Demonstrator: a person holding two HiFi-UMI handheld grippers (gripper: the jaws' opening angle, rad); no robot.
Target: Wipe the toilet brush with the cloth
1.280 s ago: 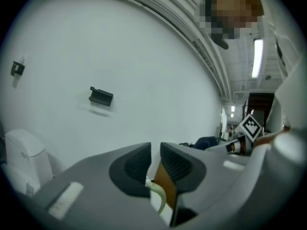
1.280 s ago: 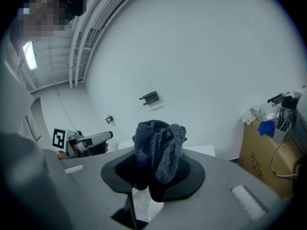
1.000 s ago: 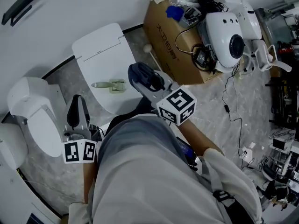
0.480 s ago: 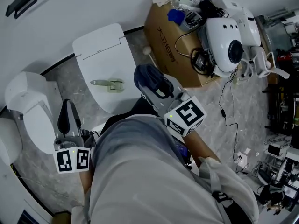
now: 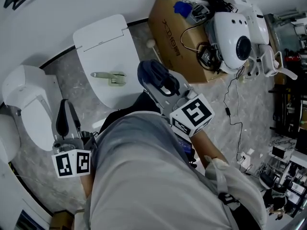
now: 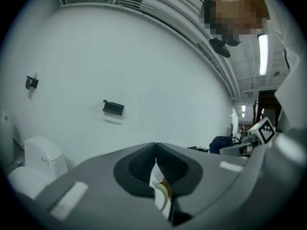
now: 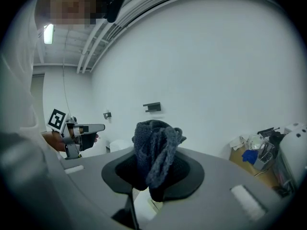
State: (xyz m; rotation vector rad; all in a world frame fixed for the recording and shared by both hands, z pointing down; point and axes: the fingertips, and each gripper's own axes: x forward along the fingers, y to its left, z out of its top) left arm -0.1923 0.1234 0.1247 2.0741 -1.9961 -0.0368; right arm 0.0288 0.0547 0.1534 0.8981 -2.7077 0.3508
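Cloth (image 7: 156, 150), dark knit, soft and bunched, sits clamped in the right gripper (image 5: 160, 83) fingers. Left gripper (image 5: 64, 114) fingers are pressed together, empty. Toilet brush (image 5: 108, 76) lies on the toilet lid (image 5: 100, 42) (probably light, rigid, slick); grip its thin handle.

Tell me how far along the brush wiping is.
Done: the cloth is clamped in the right gripper. In hand: nothing more; the left gripper is shut and empty. Left: the toilet brush lies untouched on the toilet lid, so all the wiping remains.
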